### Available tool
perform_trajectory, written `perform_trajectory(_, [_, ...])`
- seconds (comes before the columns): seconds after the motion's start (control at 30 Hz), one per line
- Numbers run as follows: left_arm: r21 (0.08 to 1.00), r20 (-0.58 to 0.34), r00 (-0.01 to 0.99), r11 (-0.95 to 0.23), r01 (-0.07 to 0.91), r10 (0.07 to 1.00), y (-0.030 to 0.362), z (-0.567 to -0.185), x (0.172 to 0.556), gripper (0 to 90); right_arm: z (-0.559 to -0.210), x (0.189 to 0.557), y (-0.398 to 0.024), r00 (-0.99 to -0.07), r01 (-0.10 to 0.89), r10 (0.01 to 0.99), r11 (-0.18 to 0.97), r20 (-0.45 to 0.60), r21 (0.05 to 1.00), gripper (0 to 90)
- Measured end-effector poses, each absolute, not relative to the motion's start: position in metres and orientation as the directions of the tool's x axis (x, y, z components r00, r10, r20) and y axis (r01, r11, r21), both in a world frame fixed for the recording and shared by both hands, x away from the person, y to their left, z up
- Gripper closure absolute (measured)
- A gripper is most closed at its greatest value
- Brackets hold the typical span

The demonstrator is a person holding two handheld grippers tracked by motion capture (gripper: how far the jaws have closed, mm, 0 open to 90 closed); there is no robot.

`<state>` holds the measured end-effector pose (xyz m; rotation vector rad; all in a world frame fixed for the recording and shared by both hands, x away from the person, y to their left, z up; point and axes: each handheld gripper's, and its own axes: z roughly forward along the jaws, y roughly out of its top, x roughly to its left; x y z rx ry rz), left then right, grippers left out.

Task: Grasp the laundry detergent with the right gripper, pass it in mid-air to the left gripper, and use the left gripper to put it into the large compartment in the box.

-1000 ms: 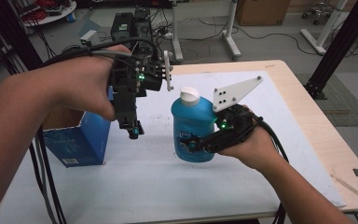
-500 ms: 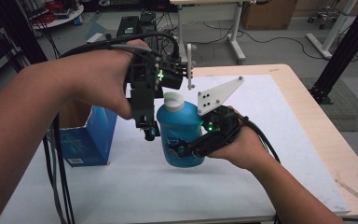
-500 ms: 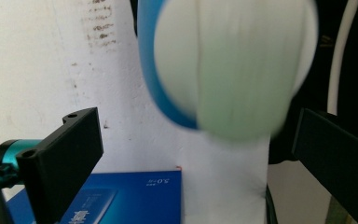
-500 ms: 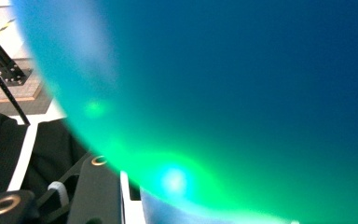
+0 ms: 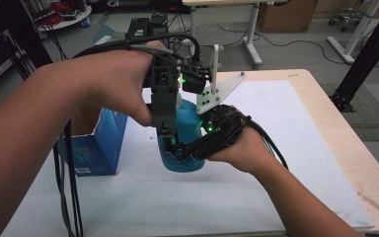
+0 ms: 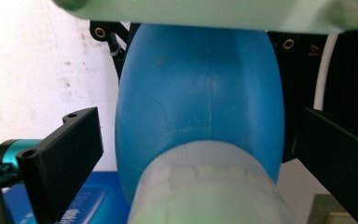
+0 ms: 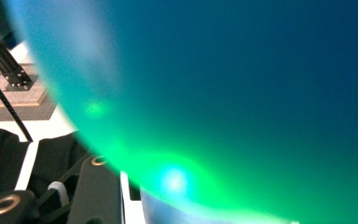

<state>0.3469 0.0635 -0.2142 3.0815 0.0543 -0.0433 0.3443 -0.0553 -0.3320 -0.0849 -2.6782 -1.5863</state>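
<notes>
High view: right tongs (image 5: 177, 150) clamp the blue bottle (image 5: 185, 123) standing mid-tabletop (image 5: 286, 128). Left tongs (image 6: 193, 154), jaws spread and gripping nothing, straddle its white cap (image 6: 205, 186) from twelve o'clock. Uncapping seems underway; next, close squarely on the cap.

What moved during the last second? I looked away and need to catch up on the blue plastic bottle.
The left gripper swung in from beside the blue cardboard box to above the blue plastic bottle; its open jaws now flank the white cap. The right gripper stayed clamped on the bottle, which shifted slightly left. The box did not move.
</notes>
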Motion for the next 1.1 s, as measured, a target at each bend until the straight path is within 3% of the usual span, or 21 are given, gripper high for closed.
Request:
perform_trajectory(0.17, [0.043, -0.014, 0.999, -0.998, 0.044, 0.043, 0.0637, -0.2174, 0.3484, 1.8, -0.3335, 0.3441, -0.0522, -0.998, 0.063, 0.019, 0.475, 0.061, 0.878, 46.5])
perform_trajectory(0.37, [0.050, -0.006, 0.999, -0.998, 0.037, 0.037, 0.0619, -0.2175, 0.3487, 9.4, -0.3340, 0.3445, -0.0517, -0.998, 0.066, 0.019, 0.475, 0.065, 0.877, 46.5])
perform_trajectory(1.1, [0.043, 0.011, 1.000, -0.999, 0.023, 0.023, 0.0573, -0.2169, 0.3495, 20.1, -0.3342, 0.3464, -0.0539, -0.997, 0.078, 0.021, 0.474, 0.077, 0.877, 46.5])
